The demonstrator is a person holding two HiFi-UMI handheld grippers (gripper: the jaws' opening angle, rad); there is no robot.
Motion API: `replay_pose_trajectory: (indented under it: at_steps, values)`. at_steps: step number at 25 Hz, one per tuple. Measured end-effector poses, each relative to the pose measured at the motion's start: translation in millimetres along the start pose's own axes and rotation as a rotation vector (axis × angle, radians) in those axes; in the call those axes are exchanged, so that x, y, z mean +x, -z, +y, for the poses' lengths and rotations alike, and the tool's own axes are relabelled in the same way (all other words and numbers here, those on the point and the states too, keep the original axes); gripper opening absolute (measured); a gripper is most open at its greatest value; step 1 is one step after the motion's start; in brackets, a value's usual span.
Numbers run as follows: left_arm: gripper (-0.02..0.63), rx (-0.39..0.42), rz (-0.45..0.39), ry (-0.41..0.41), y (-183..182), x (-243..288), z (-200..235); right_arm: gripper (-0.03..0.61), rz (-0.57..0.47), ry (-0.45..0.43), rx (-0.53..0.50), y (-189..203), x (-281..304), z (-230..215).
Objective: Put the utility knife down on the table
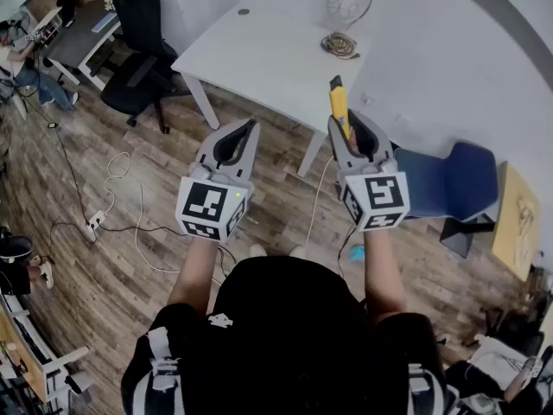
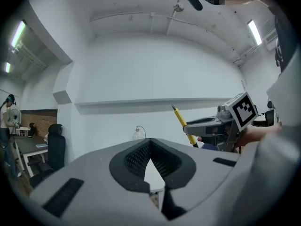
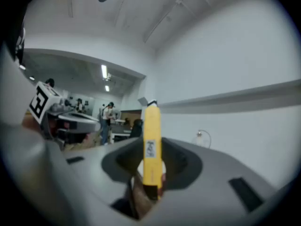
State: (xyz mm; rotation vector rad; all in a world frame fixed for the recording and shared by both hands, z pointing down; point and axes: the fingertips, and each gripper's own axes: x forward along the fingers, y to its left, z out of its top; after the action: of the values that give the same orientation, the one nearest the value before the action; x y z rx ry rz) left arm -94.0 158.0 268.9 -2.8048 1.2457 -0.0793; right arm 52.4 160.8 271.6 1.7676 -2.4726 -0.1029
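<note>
We hold the knife (image 1: 340,104) clamped between the fingers (image 3: 214,173) of our right gripper (image 1: 347,121). They grip its rear part, and most of the yellow body sticks out past the fingertips. The fingers stand fairly wide, pressed on the knife's sides. The knife is up in the air, not on the table (image 1: 259,59), which lies ahead of these fingertips and below them, well apart from the knife's front end.

Our left gripper (image 1: 248,128) is level beside the right one, apart from it. Its fingers (image 2: 94,173) meet at the tips and nothing is between them. Seen from there, the knife shows off to the right of the fingers, tilted.

Beyond the right fingertips, at the table's far side, are a lamp (image 1: 346,7) and a coiled cord (image 1: 340,46). To the right of the right fingers, down on the wooden floor (image 1: 112,258), is a blue chair (image 1: 449,184).
</note>
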Motion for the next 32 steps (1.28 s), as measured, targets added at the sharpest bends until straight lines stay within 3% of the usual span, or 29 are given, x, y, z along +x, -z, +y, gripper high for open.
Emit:
replay_pose_trajectory:
  at_steps: [10,24,32]
  values:
    - [0.017,-0.013,0.006,0.002,0,4,-9,0.138,0.007,-0.011,0.004,4,-5,-6]
    - [0.017,-0.005,0.021,-0.024,12,21,-66,0.138,0.007,-0.058,0.024,29,-38,-44]
    - [0.018,-0.009,0.035,-0.031,20,34,-63,0.138,0.015,-0.066,0.039,39,-30,-53]
